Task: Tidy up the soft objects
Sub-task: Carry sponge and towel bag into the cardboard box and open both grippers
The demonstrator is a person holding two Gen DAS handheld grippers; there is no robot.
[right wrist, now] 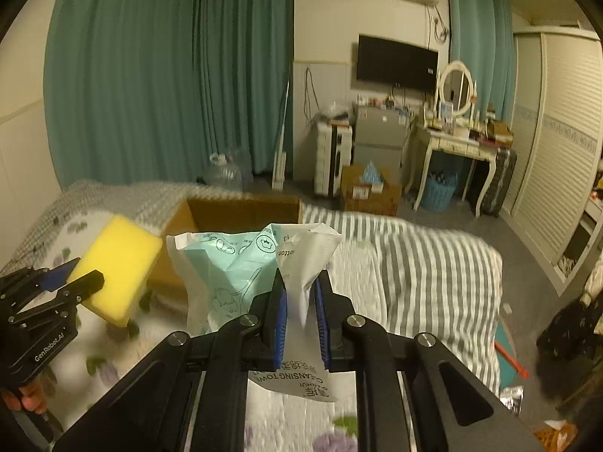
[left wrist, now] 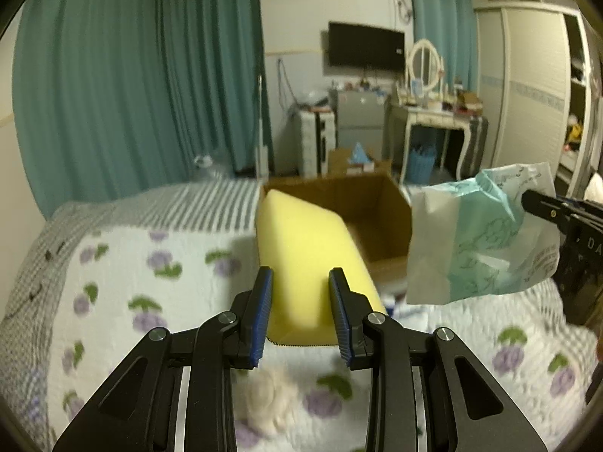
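The left gripper (left wrist: 300, 310) pinches a yellow rectangular foam sponge (left wrist: 312, 260); the right gripper (right wrist: 299, 316) pinches a crinkled white-and-mint plastic towel pack (right wrist: 241, 260), both likely bound for the open brown cardboard box (left wrist: 380, 207) beyond.

There were two grippers, the left gripper (left wrist: 300, 293) and the right gripper (right wrist: 300, 297). One yellow sponge (left wrist: 305, 248), one towel pack (left wrist: 486, 233) and one cardboard box (left wrist: 377, 203) showed. One white fluffy lump (left wrist: 271, 399), possibly cotton, lay blurred below.
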